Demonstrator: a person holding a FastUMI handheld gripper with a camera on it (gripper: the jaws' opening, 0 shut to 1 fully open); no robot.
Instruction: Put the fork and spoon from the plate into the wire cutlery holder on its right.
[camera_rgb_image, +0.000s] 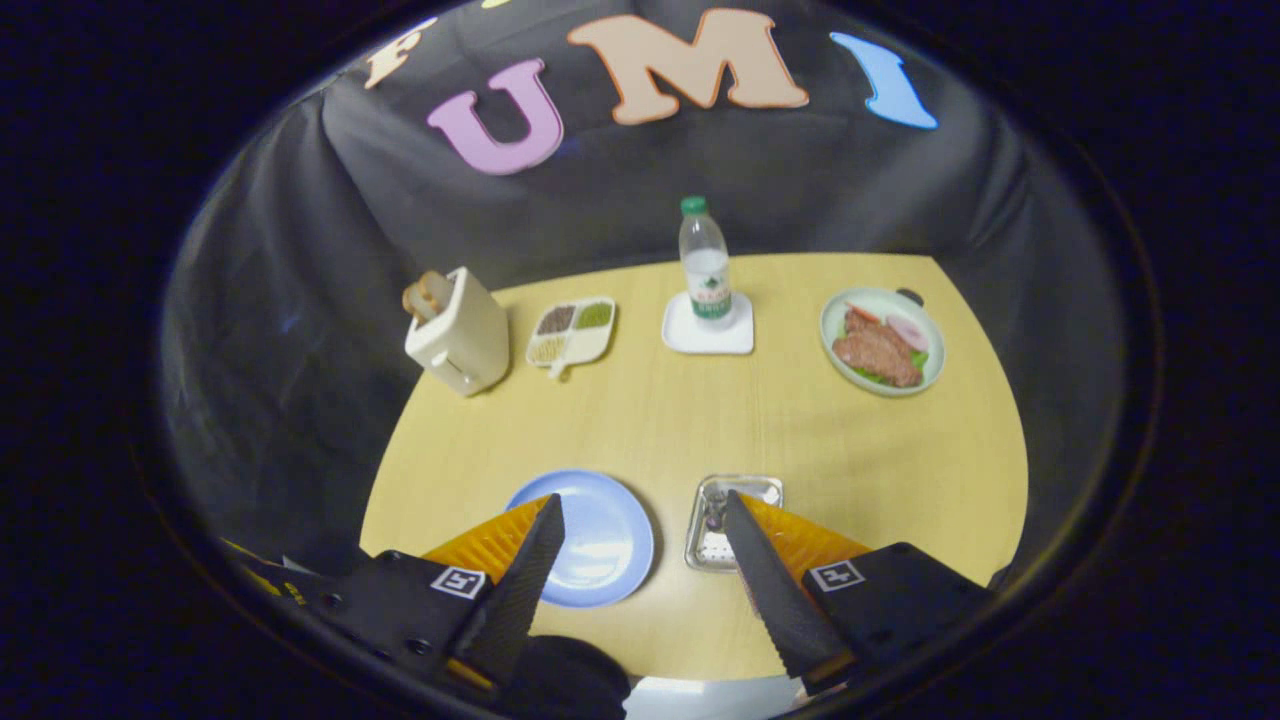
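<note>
gripper (640, 510) held above the yellow table (640, 420), jaws spread wide and holding nothing.

blue plate (595, 538) sits by the left finger, bare as far as can be seen; metal cutlery holder (735, 520) at its 3 o'clock, by the right finger. at 12 o'clock, a water bottle (705, 260); toaster (458, 335) at 11, food plate (882, 342) at 1.

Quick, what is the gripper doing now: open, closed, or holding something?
Gripper: open, holding nothing; its fingers are spread above the table, with the blue plate and the metal cutlery holder just ahead of them.
</note>
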